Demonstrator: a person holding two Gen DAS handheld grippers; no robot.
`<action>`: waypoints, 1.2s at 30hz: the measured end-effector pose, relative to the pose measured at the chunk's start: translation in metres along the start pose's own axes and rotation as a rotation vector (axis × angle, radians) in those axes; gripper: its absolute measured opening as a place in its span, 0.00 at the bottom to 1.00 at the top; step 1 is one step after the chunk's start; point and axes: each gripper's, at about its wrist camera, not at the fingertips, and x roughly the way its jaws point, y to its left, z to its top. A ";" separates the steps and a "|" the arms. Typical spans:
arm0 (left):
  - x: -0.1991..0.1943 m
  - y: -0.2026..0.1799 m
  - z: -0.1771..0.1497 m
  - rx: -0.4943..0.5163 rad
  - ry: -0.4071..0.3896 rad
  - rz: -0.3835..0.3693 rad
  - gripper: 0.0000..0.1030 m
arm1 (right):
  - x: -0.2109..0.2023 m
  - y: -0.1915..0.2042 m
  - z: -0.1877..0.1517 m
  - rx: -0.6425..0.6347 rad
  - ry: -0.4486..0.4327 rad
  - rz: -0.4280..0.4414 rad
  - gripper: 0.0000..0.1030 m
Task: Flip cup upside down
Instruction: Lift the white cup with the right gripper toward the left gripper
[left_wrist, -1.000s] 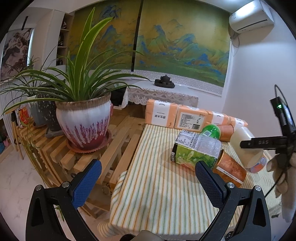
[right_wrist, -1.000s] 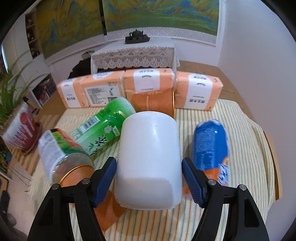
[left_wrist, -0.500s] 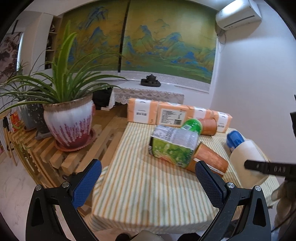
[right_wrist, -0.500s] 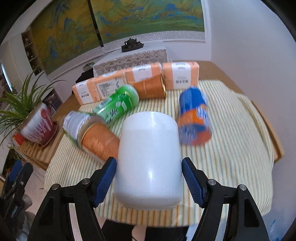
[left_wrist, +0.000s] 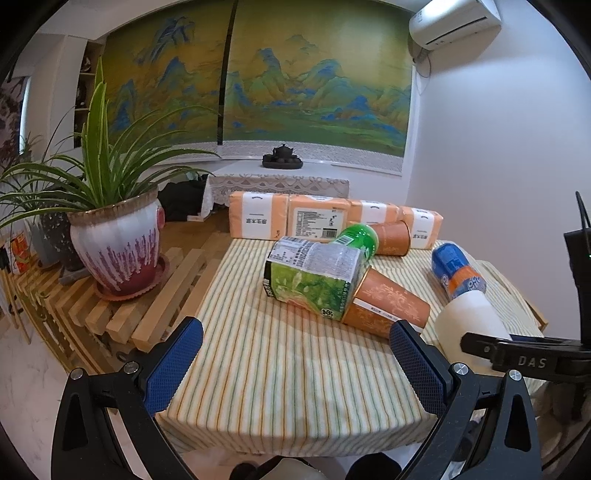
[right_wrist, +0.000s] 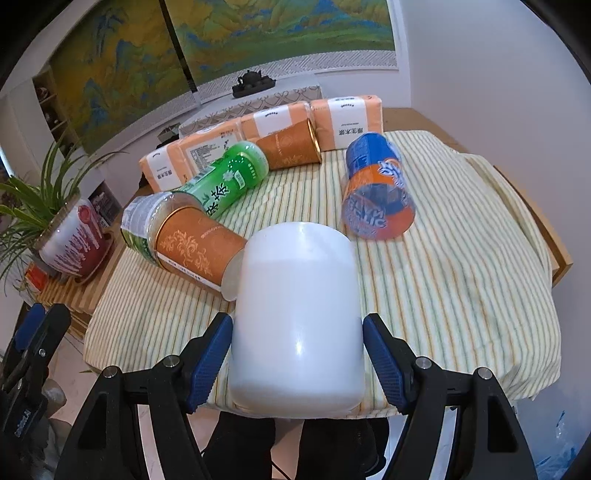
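R gripper (right_wrist: 297, 354) is clamped on the white cup (right_wrist: 297, 314), both blue pads pressed to its sides; the cup is up off the worktop (right_wrist: 461, 277), near its front edge, w/ its far end pointing away from the camera. Which end is the mouth can't be told from the wrist view. In the L view the same cup (left_wrist: 471, 325) sits at the R edge of the frame, tilted, w/ the black finger of the R gripper across it.

L gripper (left_wrist: 295, 363) is spread wide w/ nothing between its pads, hanging off the worktop's front-L corner, well apart from the cup.

On the striped cloth: 1 green carton (left_wrist: 314, 280) lying on its side, touching an orange paper cup (left_wrist: 388, 306) also on its side; a green bottle (right_wrist: 229, 181) lies just behind them. A 2nd orange cup (right_wrist: 288, 147) lies against the row of 4 orange tissue packs (left_wrist: 317, 221) along the back edge. A blue-orange bottle (right_wrist: 376, 192) lies on its side to the R, apart from the rest. A potted plant (left_wrist: 118, 243) stands on the slatted wooden rack L of the worktop.
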 end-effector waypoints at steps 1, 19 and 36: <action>-0.001 -0.001 0.000 0.004 -0.001 -0.001 0.99 | 0.001 0.000 0.000 0.001 0.001 -0.002 0.67; -0.009 -0.019 -0.005 0.032 -0.010 -0.021 0.99 | 0.001 -0.011 0.002 0.032 -0.026 -0.016 0.72; -0.017 -0.078 -0.026 0.047 -0.019 -0.141 0.99 | -0.055 -0.050 -0.020 0.097 -0.182 0.018 0.75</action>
